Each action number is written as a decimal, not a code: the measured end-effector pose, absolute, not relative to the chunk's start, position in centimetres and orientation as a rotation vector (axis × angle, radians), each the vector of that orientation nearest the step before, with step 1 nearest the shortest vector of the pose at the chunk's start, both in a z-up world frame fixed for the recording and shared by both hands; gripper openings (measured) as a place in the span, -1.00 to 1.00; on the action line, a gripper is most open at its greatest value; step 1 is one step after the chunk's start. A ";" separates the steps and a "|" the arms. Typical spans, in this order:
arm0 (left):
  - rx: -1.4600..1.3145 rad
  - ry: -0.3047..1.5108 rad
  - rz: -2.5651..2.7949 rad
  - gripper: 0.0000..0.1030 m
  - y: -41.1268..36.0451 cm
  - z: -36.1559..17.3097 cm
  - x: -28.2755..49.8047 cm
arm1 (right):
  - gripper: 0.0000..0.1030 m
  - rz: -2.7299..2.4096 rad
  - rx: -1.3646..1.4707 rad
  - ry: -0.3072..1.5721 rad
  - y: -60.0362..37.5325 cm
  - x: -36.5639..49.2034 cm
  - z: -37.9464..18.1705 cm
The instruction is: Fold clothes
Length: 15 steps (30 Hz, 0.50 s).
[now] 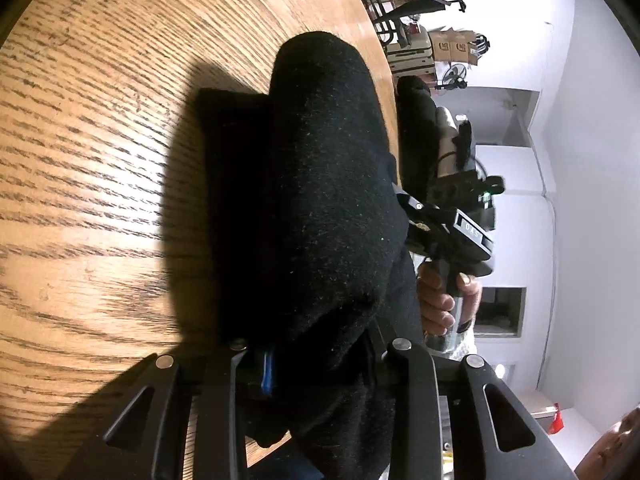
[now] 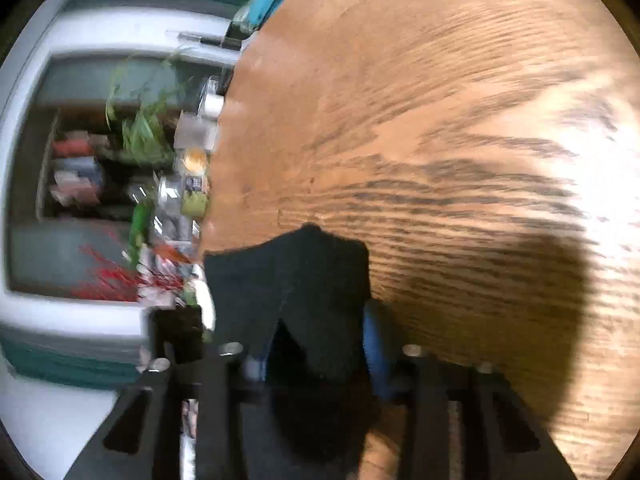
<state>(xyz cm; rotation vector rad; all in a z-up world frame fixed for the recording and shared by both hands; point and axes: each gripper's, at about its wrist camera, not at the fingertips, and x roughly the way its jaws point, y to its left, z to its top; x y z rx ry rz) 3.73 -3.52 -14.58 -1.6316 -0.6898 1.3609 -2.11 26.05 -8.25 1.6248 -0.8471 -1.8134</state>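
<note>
We can make out very little lettering. In the left wrist view, a small plate point(image 1: 472, 227) on the right hand-held gripper point(image 1: 430, 216) carries a few pale characters, seen turned and too small for us to read with confidence. The cardboard boxes point(image 1: 454, 46) far behind bear dark printed marks that we cannot read. The right wrist view is too blurred for any label.

Just a wooden table point(image 1: 100, 140) with heavy oak grain showing, and some black clothing point(image 1: 320, 200) bunching up on it, part of it lying flat against the wood.
</note>
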 end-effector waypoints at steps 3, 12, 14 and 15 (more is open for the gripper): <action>-1.628 -0.681 1.368 -0.33 -3.5 -14.5 3.9 | -0.10 -1.852 1.666 -0.764 25.5 -2.6 -7.2; -1.624 -0.653 1.389 -0.32 -3.0 -14.0 4.0 | -0.38 -1.912 1.717 -0.678 24.2 -3.7 -7.0; -1.622 -0.646 1.395 -0.32 -3.0 -13.9 4.0 | -0.10 -1.943 1.744 -0.640 23.9 -3.8 -6.5; -1.621 -0.642 1.398 -0.32 -2.9 -13.9 4.1 | 0.08 -1.952 1.757 -0.637 23.9 -3.9 -6.2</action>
